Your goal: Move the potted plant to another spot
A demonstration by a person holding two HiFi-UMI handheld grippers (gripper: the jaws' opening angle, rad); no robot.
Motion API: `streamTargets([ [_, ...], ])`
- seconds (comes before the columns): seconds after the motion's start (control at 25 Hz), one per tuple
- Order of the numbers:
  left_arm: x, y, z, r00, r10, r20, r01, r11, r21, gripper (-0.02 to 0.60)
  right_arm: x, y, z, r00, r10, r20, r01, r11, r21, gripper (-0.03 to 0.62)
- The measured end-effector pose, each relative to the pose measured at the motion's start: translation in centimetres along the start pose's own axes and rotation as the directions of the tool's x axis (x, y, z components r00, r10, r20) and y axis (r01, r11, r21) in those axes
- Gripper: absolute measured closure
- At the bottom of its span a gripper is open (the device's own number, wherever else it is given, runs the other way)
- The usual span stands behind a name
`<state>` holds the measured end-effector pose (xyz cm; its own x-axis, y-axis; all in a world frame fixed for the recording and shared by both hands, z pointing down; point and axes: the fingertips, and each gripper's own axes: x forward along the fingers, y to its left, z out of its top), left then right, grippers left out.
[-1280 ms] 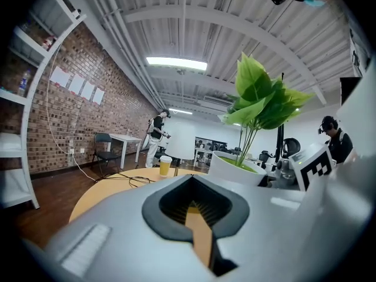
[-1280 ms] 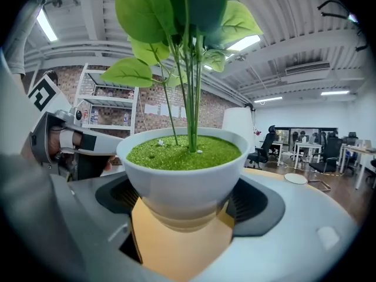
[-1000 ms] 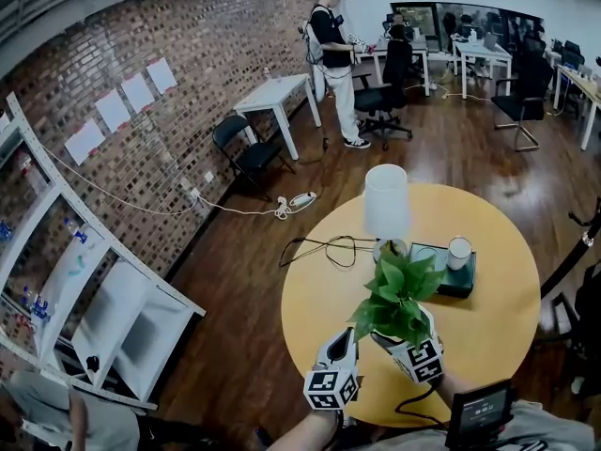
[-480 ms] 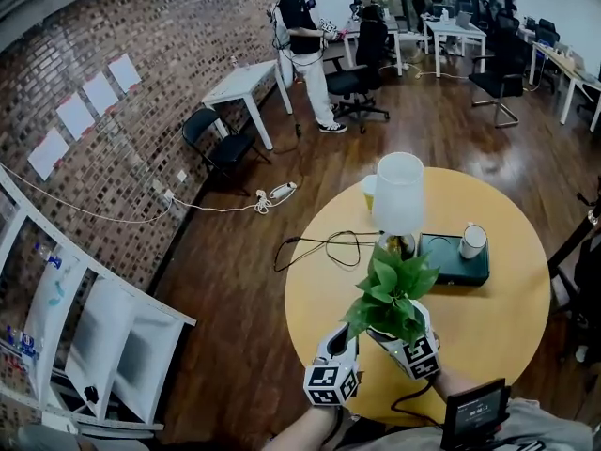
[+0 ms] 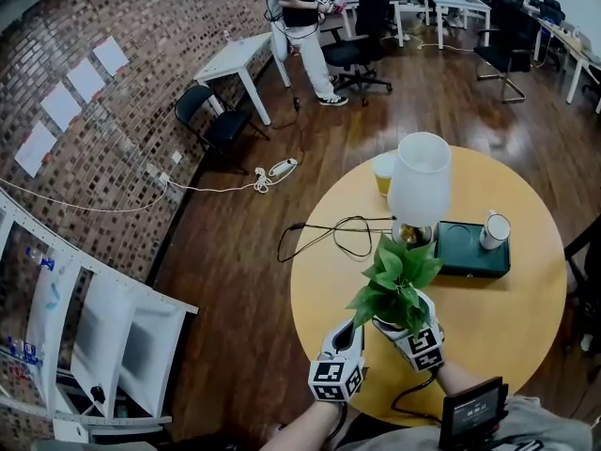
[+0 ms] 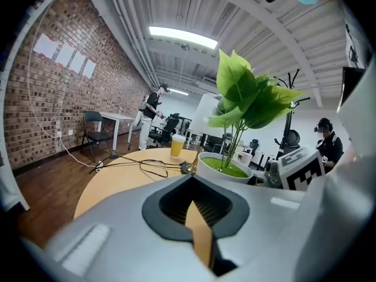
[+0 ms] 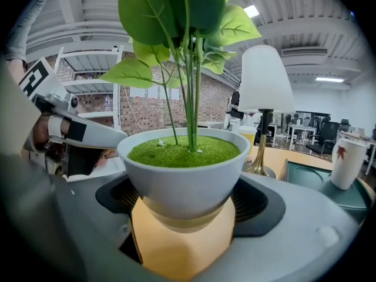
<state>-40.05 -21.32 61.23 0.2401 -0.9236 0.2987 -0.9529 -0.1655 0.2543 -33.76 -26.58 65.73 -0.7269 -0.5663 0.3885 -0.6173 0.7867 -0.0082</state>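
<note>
Yellow table point(image 5: 507, 318), right gripper point(image 7: 183, 219) gripping potted plant point(image 7: 182, 178)

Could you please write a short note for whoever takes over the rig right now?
Right gripper: shut on the plant, jaws wide round its white bowl.
Left gripper: empty, jaws nearly together, beside the plant.
Plant: at the near side of the table, in front of the lamp and tray. I cannot tell whether it touches the table.
Done: plant gripped.
Left: set it on a bare spot, then let go.
</note>
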Motion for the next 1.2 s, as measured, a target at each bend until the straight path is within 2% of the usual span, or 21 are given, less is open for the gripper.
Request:
streamTargets([
  [0.32,2.8,2.2,-2.3,0.999,-0.002,-0.04,0.001,1.0,-0.006,0.581,4.2,-1.0,-3.3,0.999,0.008,-0.033,-0.007,1.0,0.022,0.106],
  [0.48,2.9,2.9,-2.7,0.998,0.007,-0.061,-0.008,1.0,-0.02,0.581,5.1,-0.9,-3.6,0.999,0.009,-0.052,-0.008,1.0,0.03,0.106],
  [1.2,1.9,3.0,-4.4,0.995,0.011,-0.098,-0.014,1.0,-0.024,0.581,6.0,-0.7,-5.8,0.996,0.005,-0.085,-0.002,0.999,0.038,0.105],
])
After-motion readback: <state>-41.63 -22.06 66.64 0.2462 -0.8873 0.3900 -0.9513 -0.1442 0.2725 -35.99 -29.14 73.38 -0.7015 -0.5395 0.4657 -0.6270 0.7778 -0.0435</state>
